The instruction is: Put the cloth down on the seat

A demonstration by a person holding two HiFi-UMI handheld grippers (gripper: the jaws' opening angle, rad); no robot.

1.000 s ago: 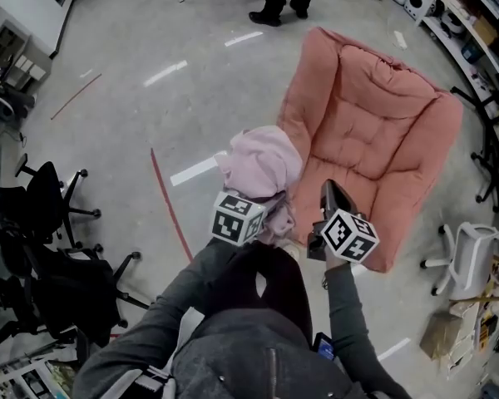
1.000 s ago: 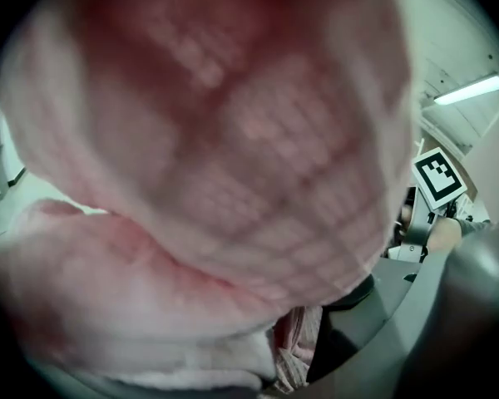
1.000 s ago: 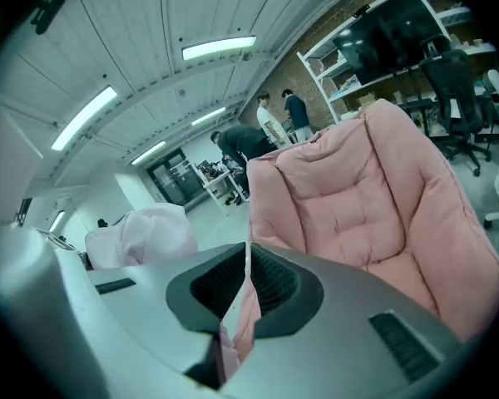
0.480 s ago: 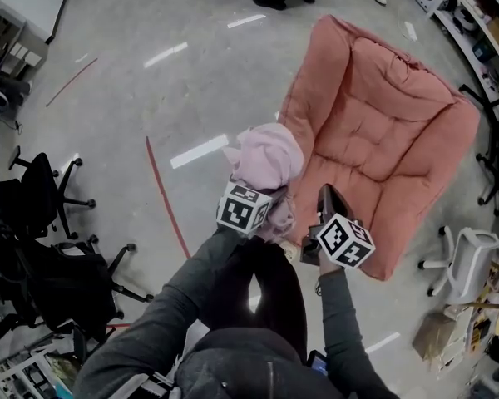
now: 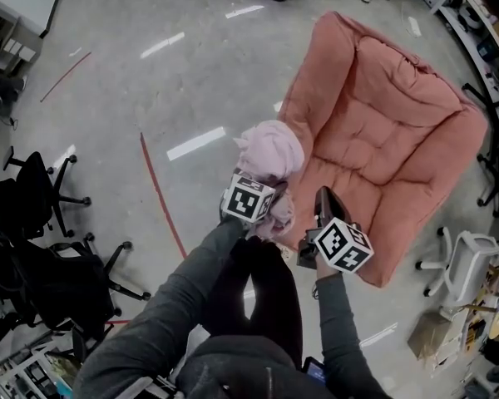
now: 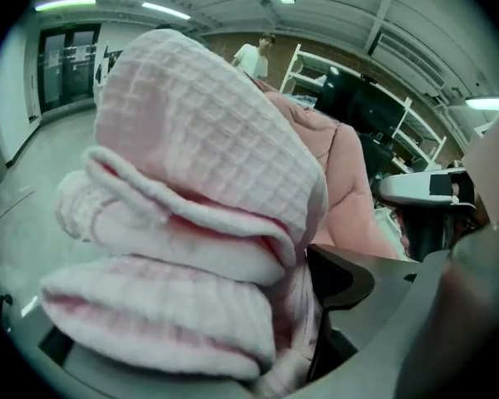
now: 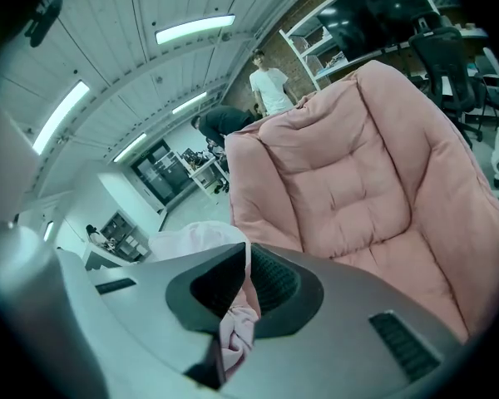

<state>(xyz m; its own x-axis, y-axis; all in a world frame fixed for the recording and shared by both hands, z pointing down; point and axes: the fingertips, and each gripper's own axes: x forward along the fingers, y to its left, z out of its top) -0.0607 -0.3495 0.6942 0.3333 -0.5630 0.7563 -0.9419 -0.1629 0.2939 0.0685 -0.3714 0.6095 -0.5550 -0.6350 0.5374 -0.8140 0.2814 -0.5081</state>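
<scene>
**Findings.** Cloth (image 5: 270,150) is a pale pink waffle-weave item, folded into a thick bundle. The left hand-held gripper (image 5: 264,183) carries it. In the left gripper view the jaws stand wide but are clamped on the stacked folds, which fill almost the whole frame. The right hand-held gripper (image 7: 243,256) has its jaws all but together. We see a small pink tail of the same cloth in the slit and read it as nipped there, though we can't rule out that it only hangs behind.

**Position.** The bundle is off the ground, over the floor (image 5: 150,106) and just beside the near-left edge of the seat (image 5: 362,194). This is a pink padded floor chair. The cloth isn't resting on it, and no part is over the cushion proper. The seat pad shows nothing lying on it.

**Step in hand, our judgement.** Approach and lower; placement not yet done.

**Recommendations:**
- Shift both grippers together toward the middle of the pad, approx. level with each other, so the tail isn't pulled out of the stack.
- Keep the folds flat, w/ no roll at the wrist, or the top layer may slide off.
- Lower until the bottom fold sits on the cushion before any release. A drop from height would likely open the bundle.
- Release the right nip first, then the left clamp.
- Back out along the jaw line, since the weave looks apt to snag on the pads.
- Avoid the raised side bolster. A landing there would prob. tip the cloth to the floor.
</scene>
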